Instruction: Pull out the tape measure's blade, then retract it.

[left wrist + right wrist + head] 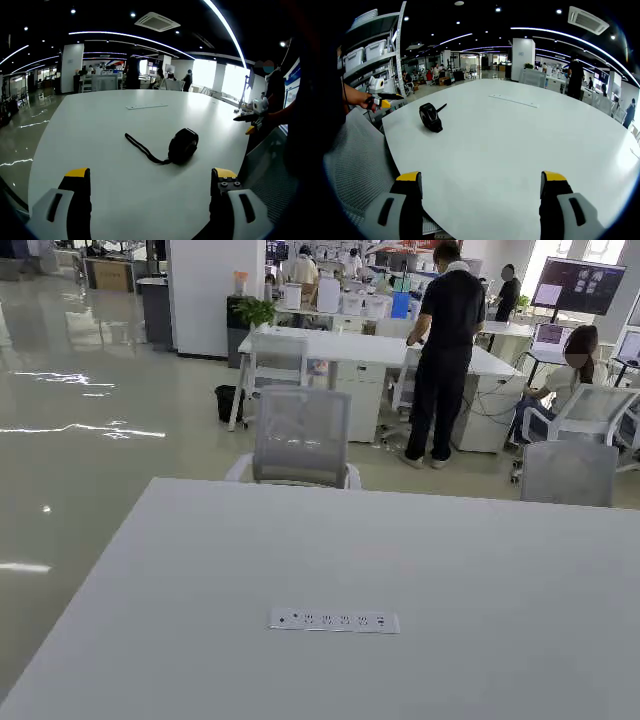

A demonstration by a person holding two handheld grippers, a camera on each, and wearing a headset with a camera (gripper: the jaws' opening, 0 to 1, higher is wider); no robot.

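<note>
Tape measure (183, 145), black and round-cased, lying on the white tabletop (450, 560) on the person's side of the power strip (146, 106) and well apart from it. Its wrist strap (142, 147) trails loose over the surface on the strip's side of the case. No blade shows outside the case; the end hook is too small to make out.

Left hand-held gripper (151, 173): jaws spread wide, holding nothing, short of the case and aimed at it, with the strip beyond. Right hand-held gripper (482, 176): likewise released and empty, farther from the case, which sits off to its left, nearer than the strip (514, 101).

Judged step: the approach, before any pull; neither gripper touches the tape measure (430, 117). The next move probably calls for one gripper to clamp the case firmly while the other finds and pinches the blade's hook, so the case's facing needs to be read first.
</note>
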